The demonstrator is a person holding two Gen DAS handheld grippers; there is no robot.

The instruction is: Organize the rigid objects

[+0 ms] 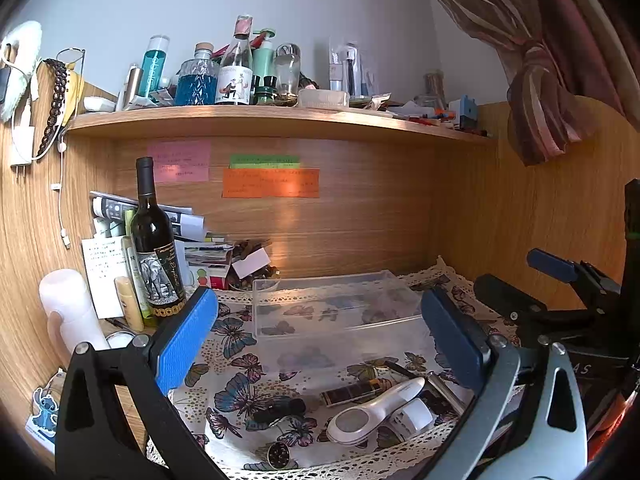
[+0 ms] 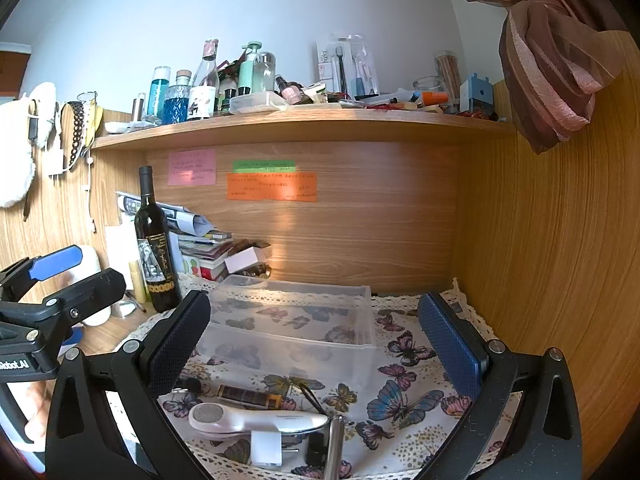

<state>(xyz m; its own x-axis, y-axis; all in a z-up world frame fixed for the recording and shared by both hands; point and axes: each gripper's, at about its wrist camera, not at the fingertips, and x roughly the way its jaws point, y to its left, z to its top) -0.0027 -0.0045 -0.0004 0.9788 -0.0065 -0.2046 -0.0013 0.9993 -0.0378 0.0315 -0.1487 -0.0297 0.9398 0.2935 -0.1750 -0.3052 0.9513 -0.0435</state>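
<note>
Both the left gripper (image 1: 320,336) and right gripper (image 2: 316,344) hang spread and empty, presumably lining up the near clutter for the clear bin (image 2: 296,320).

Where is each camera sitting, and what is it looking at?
Left wrist view: sits on the left gripper, open, facing the desk's back wall over the clear box; the right gripper shows at its right edge.
Right wrist view: sits on the right gripper, open, facing the same way; the left gripper and a hand show at left.
Both share: the box, wine bottle, white handheld device, butterfly cloth and shelf.
</note>
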